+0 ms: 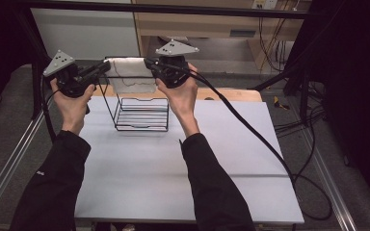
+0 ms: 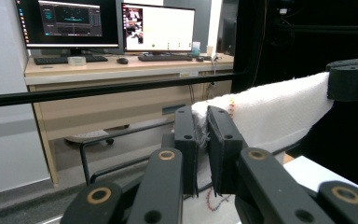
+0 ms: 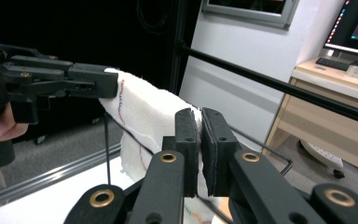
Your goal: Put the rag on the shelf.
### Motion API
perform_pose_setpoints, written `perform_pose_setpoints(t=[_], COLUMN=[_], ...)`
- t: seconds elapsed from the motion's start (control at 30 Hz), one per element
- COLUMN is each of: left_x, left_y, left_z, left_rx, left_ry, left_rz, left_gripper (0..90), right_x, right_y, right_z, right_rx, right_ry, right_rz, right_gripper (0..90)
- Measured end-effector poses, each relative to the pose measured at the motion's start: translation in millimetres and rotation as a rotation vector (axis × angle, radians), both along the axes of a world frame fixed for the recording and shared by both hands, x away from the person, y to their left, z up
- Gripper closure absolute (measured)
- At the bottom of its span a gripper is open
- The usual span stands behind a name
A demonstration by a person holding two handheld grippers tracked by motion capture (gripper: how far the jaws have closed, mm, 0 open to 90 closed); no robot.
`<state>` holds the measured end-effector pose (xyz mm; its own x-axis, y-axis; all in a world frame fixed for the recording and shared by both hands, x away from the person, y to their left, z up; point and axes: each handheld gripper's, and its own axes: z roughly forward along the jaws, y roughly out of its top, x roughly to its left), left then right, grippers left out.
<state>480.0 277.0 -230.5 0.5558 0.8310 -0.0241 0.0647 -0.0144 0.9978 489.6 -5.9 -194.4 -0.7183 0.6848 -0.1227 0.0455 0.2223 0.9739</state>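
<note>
One white cloth [image 1: 131, 72] hung over the top bar of one black wire rack [image 1: 142, 115], which stood at the far side of the bench [image 1: 188, 168]. Two grippers held the cloth, one at each upper end. The left gripper [image 1: 103, 67] had its fingers [image 2: 186, 140] pinching the cloth's left end, with the fabric bunched in the narrow gap between them. The right gripper [image 1: 149, 63] pinched the opposite end in the same way (its fingers [image 3: 216, 140] were nearly pressed together on a thin fold). Between the two grips the cloth ran as a taut band above the rack.

Coloured stitching marked the cloth's edge in both gripper views, though its pattern was too small to make out. The cloth's lower part was cut off by the fingers in those views. Two monitors [image 2: 116, 23] stood on a desk [image 2: 121, 70] beyond the bench.
</note>
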Motion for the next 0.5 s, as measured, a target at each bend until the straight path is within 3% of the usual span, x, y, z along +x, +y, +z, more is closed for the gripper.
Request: perform_pose_setpoints(t=[0.5], left_x=[-12.2], left_y=[1.5], left_z=[-8.3], left_rx=[0.033], left_ry=[0.041], left_rz=[-0.013], left_gripper=[81.8], right_x=[-14.3], right_y=[3.7], right_z=[-5.6], right_rx=[-0.068], right_ry=[0.017], right_rz=[0.001], right_gripper=[85.9])
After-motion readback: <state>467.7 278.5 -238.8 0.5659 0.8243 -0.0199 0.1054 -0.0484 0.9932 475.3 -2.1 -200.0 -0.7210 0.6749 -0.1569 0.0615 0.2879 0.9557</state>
